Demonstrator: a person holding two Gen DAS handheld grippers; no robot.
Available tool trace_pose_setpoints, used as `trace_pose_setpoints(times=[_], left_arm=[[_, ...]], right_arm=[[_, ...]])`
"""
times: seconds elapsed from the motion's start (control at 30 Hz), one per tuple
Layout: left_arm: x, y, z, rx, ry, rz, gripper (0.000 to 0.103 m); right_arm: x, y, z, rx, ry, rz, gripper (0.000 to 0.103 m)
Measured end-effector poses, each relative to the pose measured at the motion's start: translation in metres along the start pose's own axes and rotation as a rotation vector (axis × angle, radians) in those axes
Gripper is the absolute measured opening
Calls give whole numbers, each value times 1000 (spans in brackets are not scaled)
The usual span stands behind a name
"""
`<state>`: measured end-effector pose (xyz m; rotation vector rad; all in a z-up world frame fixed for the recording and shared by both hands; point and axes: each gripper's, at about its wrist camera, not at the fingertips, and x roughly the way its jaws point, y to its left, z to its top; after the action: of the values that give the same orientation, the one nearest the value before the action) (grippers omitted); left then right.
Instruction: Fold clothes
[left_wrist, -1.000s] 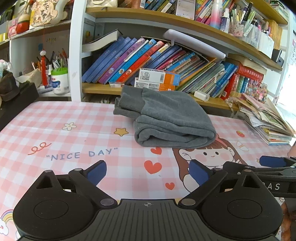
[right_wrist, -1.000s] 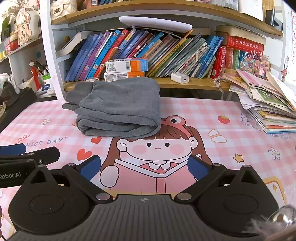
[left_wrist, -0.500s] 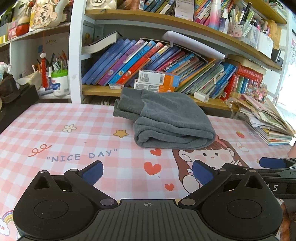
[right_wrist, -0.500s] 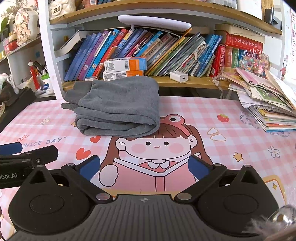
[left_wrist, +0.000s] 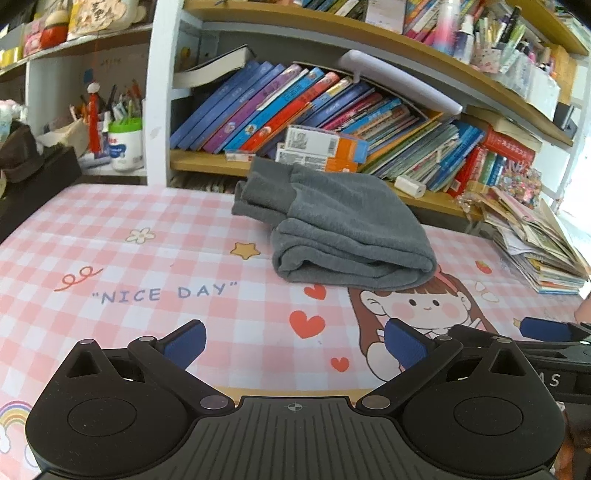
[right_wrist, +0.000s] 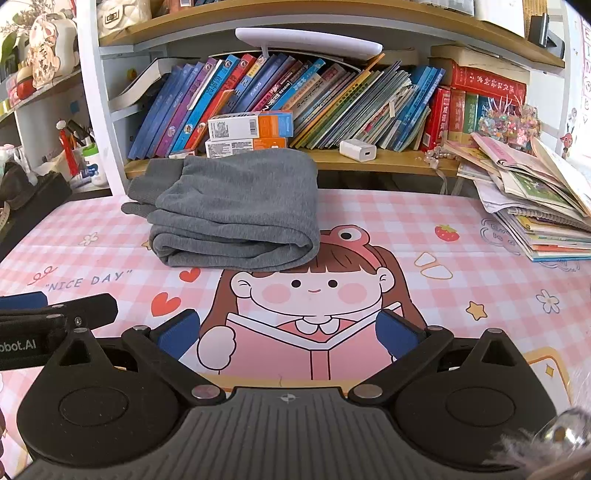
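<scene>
Fold looks done: grey garment (left_wrist: 343, 225) sits as a compact multi-layer bundle on the bench (left_wrist: 155, 266), cuffed end toward the bookshelf (right_wrist: 332, 158), rolled edge facing the tools. It lies ahead of the left hand-held gripper (left_wrist: 295, 341), ahead and slightly left of the right hand-held gripper (right_wrist: 290, 332). Both are spread wide, empty, well apart from the cloth. Probably nothing left but a tidy-up.

Folded garment (right_wrist: 236, 210) on counter (right_wrist: 424, 229), toward back edge, just before bookshelf (right_wrist: 388, 162). Two boxes (right_wrist: 251, 133) on shelf behind garment. Paper stack (right_wrist: 535, 206) on counter, right of garment, well apart. Left gripper (left_wrist: 293, 341), right gripper (right_wrist: 288, 334) near front, side by side.
</scene>
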<state>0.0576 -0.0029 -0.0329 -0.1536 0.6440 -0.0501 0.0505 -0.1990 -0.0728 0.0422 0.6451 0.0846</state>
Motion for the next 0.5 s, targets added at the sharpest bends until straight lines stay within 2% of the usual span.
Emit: trace_pose_setpoints(times=[0.5], left_arm=[[2, -1, 0, 7, 11, -4, 103]], right_arm=[[2, -1, 1, 1, 6, -4, 102]])
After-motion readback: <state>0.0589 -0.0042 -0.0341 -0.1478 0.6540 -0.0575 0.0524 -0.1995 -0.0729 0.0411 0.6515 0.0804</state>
